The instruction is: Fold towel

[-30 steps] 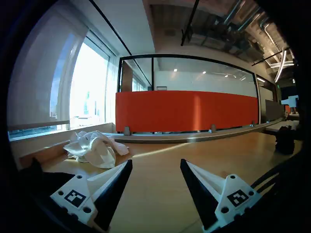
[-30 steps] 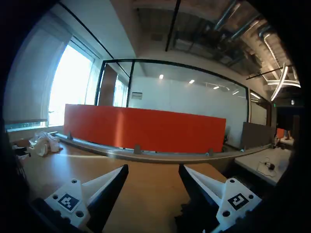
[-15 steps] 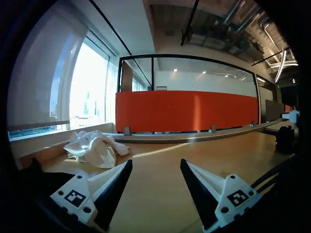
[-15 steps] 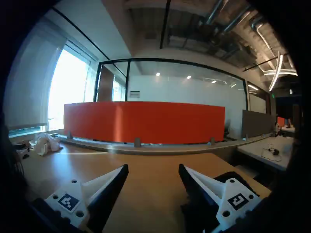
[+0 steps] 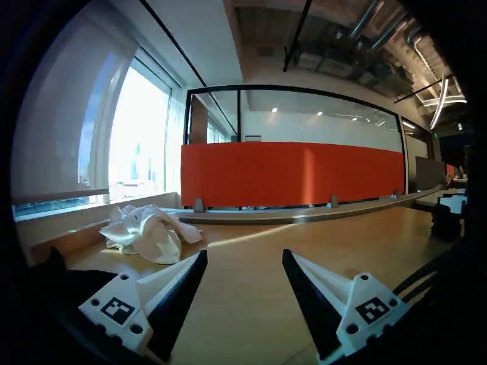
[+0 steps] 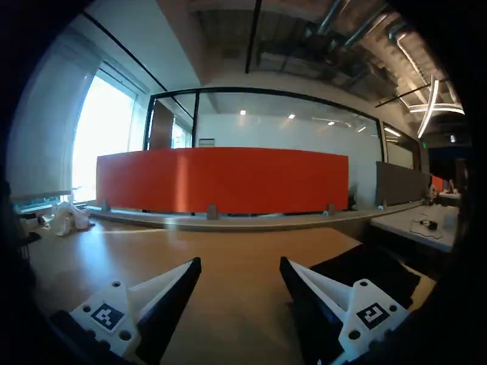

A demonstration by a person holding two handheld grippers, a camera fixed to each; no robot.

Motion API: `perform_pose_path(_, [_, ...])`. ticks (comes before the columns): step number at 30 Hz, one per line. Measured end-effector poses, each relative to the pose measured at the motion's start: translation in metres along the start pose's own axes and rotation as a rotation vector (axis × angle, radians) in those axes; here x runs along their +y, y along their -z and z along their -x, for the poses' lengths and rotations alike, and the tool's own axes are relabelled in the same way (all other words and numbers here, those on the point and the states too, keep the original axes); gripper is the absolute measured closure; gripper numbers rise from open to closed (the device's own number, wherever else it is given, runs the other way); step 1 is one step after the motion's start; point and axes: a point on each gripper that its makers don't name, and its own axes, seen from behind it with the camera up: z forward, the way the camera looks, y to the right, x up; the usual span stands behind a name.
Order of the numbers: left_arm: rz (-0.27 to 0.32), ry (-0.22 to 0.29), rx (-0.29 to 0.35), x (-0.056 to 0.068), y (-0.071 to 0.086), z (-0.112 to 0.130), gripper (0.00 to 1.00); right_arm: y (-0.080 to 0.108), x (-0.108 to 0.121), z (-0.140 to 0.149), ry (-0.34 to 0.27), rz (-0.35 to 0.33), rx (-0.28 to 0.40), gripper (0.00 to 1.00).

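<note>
While left gripper [image 5: 244, 252] and right gripper [image 6: 240, 260] gape wide, holding nothing, towel [image 5: 149, 231] lies crumpled on table [image 5: 341, 234], middle left | orange partition [image 5: 292, 173] behind | black mat [image 6: 377, 264] lower right of right gripper view

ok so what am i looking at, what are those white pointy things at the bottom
No robot here: a person carries two hand-held tools, the left gripper and the right gripper. Each has a wide-angle camera looking along its own two fingers, and each camera gives one picture. The white wedges with black inner faces are those fingers. Both grippers are open and hold nothing. On the wooden table lies a crumpled white towel, not yet folded, near the window. An orange partition stands behind.
</note>
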Motion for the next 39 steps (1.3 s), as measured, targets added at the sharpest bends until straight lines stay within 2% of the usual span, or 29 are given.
perform_pose_path(15, [0.0,0.0,0.0,-0.001,0.001,0.0,0.09,0.002,-0.006,0.014,-0.021,-0.019,0.005,0.0])
perform_pose_path(39, [0.0,0.0,0.0,0.0,0.0,0.0,0.09,0.008,-0.017,0.008,-0.012,-0.034,0.031,0.0])
